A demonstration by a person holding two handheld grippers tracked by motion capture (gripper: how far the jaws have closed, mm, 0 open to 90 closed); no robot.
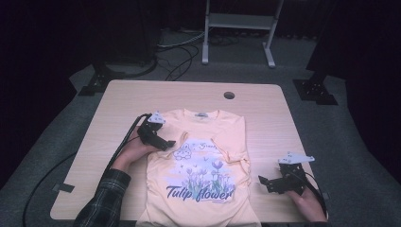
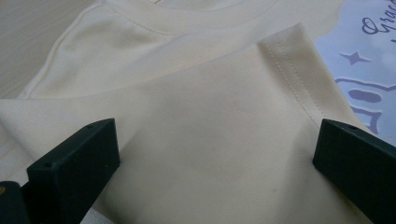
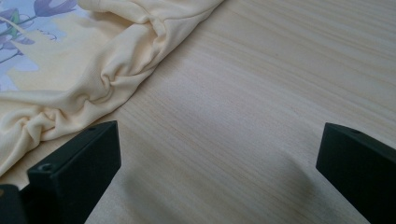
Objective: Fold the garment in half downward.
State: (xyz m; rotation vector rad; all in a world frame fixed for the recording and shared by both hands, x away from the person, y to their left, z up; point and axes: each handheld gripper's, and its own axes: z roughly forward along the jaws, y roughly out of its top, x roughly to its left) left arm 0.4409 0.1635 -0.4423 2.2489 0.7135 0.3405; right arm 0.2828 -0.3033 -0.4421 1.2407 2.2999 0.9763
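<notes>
Yellow shirt (image 1: 201, 165) lies on the table (image 1: 265, 113) with both sleeves folded in, looks half-folded, left gripper (image 1: 164, 142) and right gripper (image 1: 265, 182) open, empty.

1. The left gripper (image 1: 169, 143) is showing as a black angular body with a pale grey three-cornered plate (image 1: 156, 117) at its 12 o'clock end.
2. A black cable (image 1: 124, 142) is trailing from it toward 7 o'clock.
3. The left sleeve (image 1: 105, 196) is showing dark plaid.
4. The right gripper (image 1: 261, 179) is black too, carrying a grey plate (image 1: 296, 158).
5. Both pairs of jaws are showing as matte black blocks, each with a small screw hole.
</notes>
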